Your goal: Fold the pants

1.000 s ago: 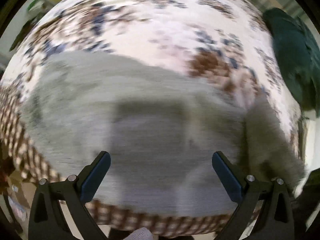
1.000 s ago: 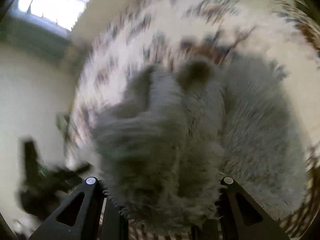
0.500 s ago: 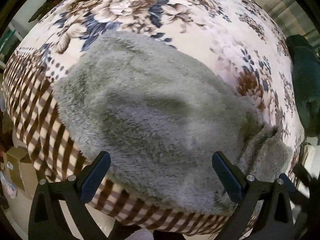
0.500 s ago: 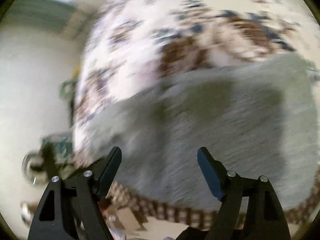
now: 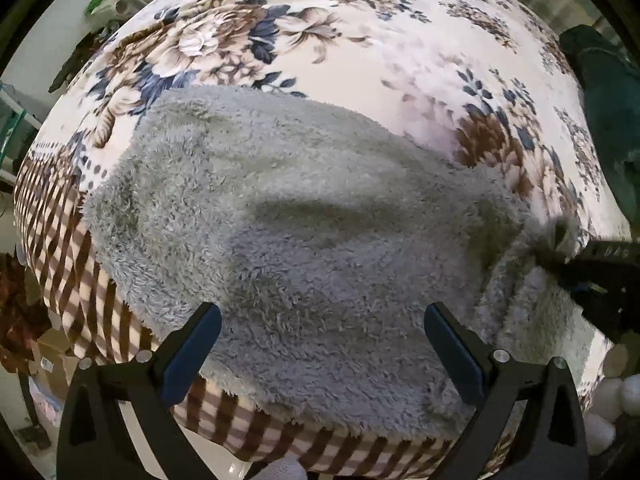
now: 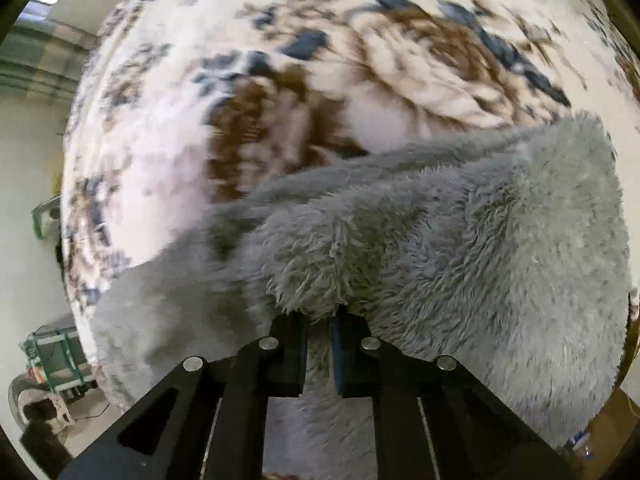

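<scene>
Grey fluffy pants (image 5: 304, 224) lie folded on a floral blanket (image 5: 360, 40) near its checked front border. My left gripper (image 5: 320, 344) is open and empty, hovering over the pants' near edge. My right gripper (image 6: 319, 340) is shut on a fold of the pants (image 6: 460, 240) at their right end; it also shows as a dark shape at the right in the left wrist view (image 5: 600, 276). The pinched fabric bunches up in front of the jaws.
A dark green garment (image 5: 608, 120) lies at the far right of the blanket. The blanket's checked edge (image 5: 72, 264) drops off at the front and left. Boxes and clutter (image 5: 44, 356) sit on the floor below; white round objects (image 5: 616, 396) lie at lower right.
My right gripper went from open above the pants to shut on their right end. My left gripper stayed open over the near edge while its view shifted slightly.
</scene>
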The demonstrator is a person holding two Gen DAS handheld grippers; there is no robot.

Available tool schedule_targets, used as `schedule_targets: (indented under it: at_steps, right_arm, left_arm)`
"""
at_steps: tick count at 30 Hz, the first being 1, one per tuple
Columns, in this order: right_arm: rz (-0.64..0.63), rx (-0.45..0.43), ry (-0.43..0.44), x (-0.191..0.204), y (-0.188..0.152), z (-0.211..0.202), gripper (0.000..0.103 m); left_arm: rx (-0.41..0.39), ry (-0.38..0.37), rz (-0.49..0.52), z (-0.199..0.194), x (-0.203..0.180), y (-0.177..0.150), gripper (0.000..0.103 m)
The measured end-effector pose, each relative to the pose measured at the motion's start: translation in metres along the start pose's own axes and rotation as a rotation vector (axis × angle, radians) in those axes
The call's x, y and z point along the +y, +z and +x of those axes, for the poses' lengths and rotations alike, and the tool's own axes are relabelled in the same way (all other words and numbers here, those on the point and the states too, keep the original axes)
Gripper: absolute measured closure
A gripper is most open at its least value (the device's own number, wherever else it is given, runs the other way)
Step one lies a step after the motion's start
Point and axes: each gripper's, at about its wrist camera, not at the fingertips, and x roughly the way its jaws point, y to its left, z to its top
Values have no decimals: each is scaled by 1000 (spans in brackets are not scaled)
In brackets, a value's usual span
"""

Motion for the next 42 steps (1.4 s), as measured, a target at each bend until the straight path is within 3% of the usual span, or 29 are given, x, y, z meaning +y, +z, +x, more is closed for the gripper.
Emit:
schedule_targets:
  at_steps: [3,5,7,8,9,11,12,16,20,21,23,24,25,27,31,34,37,41,42]
  right_arm:
    - [-61,23,47,32,-5,-4,92]
    - [-90,108,42,44,-1,18,79]
    - [-58,237,66,32,4,41,70]
    - [-38,247,100,22,5,40,68]
    - [-22,234,136,12,3,30,63]
    - [-3,155,176,-16,0,0,39]
    - [0,108,165,-34,-4,-19,36]
    - [60,4,22,-108,-27,-64,34]
    - [210,17,-44,-196,-53,-82,34]
    - [240,28,-41,-213,-58,-80,34]
    - [290,37,-40,-239,-68,-76,34]
    - [295,42,-42,-243,-71,-71,34]
    - [302,46,-44,-249,-73,-67,34]
    - [318,40,-21,-256,-76,-63,34]
    - [287,49,-18,-253,-75,-50,34]
    - [258,69,-43,-243,-73,-41,34]
    - [243,84,-46,-235,-70,-41,34]
    - [220,78,-27,-223,-70,-49,32]
    - [211,80,-24,-219,-70,-50,32]
  left_arm:
    - [-12,-17,5,-8,1,-1,0]
    - [-7,-23,11,-9,0,-1,0]
    - [6,-31,25,-8,-5,0,0]
    - [10,-46,34,-8,-8,0,0]
    - [17,-63,44,-7,-12,1,0]
    - [33,-112,66,-4,-22,3,0]
    - [49,-138,79,0,-30,5,0]
    - [104,-204,161,22,-69,8,0]
    - [171,-208,246,54,-106,3,0]
    - [183,-215,251,60,-110,2,8]
    - [202,-231,274,71,-120,-4,42]
    - [206,-241,281,72,-123,-6,72]
    - [207,-273,276,70,-124,-8,85]
    - [174,-298,255,56,-120,-11,92]
    - [209,-356,141,39,-97,-10,93]
    - [200,-301,116,44,-86,-4,91]
    - [238,-333,63,51,-74,2,87]
    - [234,-372,35,34,-61,0,77]
    - [240,-371,27,31,-58,-3,67]
